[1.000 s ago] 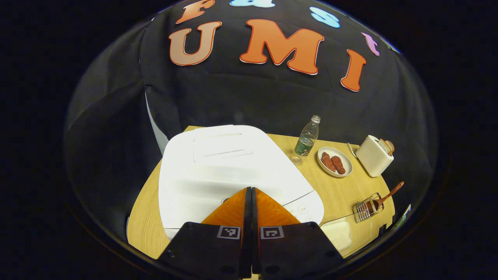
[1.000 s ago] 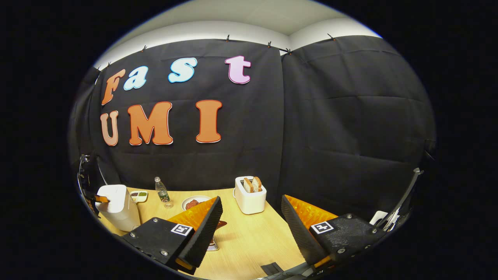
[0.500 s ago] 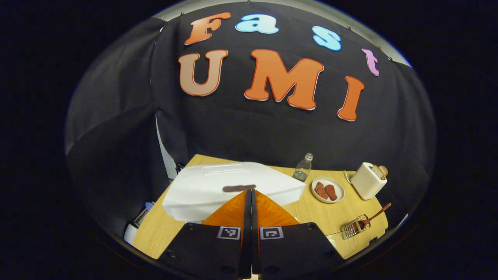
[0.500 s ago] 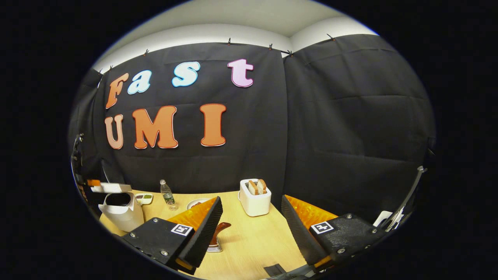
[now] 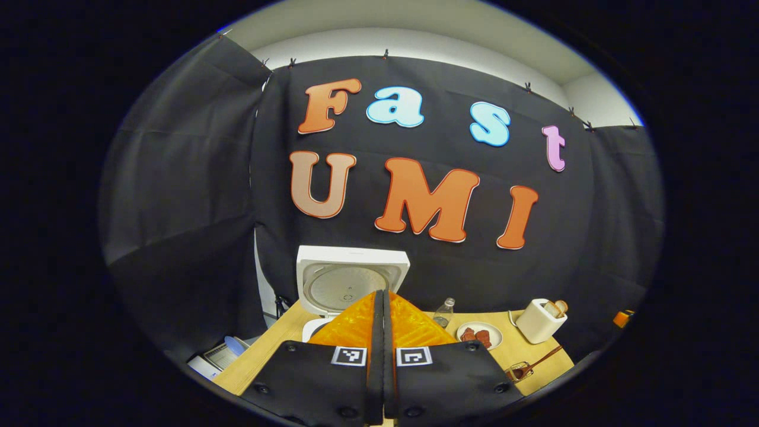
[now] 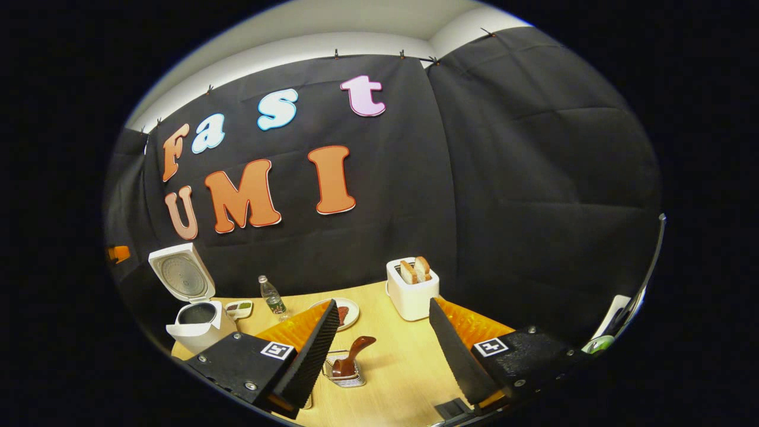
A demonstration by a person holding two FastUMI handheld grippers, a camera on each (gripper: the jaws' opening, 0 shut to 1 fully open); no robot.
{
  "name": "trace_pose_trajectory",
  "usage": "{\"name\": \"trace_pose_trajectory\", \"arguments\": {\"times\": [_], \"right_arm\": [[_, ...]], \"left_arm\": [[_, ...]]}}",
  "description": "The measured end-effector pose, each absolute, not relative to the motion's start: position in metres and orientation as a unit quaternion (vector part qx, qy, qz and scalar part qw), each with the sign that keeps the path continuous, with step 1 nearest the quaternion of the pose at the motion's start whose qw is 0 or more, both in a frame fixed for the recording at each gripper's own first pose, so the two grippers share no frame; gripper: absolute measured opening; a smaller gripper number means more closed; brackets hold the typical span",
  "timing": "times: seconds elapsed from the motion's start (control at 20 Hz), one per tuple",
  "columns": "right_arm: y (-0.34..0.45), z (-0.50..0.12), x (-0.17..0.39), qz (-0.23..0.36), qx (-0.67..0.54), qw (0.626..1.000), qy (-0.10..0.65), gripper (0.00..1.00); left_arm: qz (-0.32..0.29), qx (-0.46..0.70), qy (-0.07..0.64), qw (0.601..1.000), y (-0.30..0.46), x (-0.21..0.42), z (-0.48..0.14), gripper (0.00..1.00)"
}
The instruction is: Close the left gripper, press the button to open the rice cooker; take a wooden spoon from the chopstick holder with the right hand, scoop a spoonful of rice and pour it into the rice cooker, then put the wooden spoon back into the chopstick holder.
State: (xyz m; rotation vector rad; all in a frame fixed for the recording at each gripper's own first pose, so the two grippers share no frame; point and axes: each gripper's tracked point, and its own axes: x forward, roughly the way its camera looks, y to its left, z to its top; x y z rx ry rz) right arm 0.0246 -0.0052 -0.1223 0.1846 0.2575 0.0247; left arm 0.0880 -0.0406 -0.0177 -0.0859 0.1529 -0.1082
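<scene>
The white rice cooker (image 6: 193,323) stands open at the table's left end, its lid (image 5: 353,284) upright and the dark pot showing inside. My left gripper (image 5: 379,292) is shut on nothing and is held back from the cooker, above the table's near edge. A brown wooden spoon (image 6: 354,354) leans in the wire chopstick holder (image 6: 345,377), which sits just beyond and below my left finger (image 6: 320,341) in the right gripper view. My right gripper (image 6: 382,303) is open and empty above the table, with the holder (image 5: 520,372) low between its fingers.
Along the back of the wooden table (image 6: 403,367) stand a white toaster (image 6: 412,290) with bread, a plate (image 6: 350,309) of red meat, a plastic bottle (image 6: 273,296) and a small dish (image 6: 240,308). Black cloth walls close in behind and on both sides.
The cooker's lid has swung from shut to fully upright. My left gripper, still shut, has drawn back and up from the cooker. My right gripper has shifted slightly, bringing the spoon holder more into view.
</scene>
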Motion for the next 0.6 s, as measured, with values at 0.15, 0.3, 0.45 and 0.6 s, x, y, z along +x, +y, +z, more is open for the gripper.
{"name": "trace_pose_trajectory", "arguments": {"times": [0.15,0.3,0.45,0.6], "right_arm": [[-0.003,-0.142,0.045,0.012,0.096,0.988,0.121,0.94],[0.006,-0.171,0.062,0.021,0.123,0.983,0.136,0.94],[0.016,-0.199,0.075,0.028,0.146,0.977,0.151,0.94],[0.03,-0.23,0.088,0.047,0.167,0.968,0.18,0.95]], "left_arm": [[-0.047,-0.032,0.052,0.997,-0.038,0.074,0.008,0.04],[-0.042,-0.026,0.04,0.998,-0.042,0.059,0.02,0.05],[-0.026,-0.011,0.031,0.999,-0.035,0.052,0.021,0.05],[-0.001,-0.013,0.033,0.999,-0.022,0.04,0.017,0.05]]}}
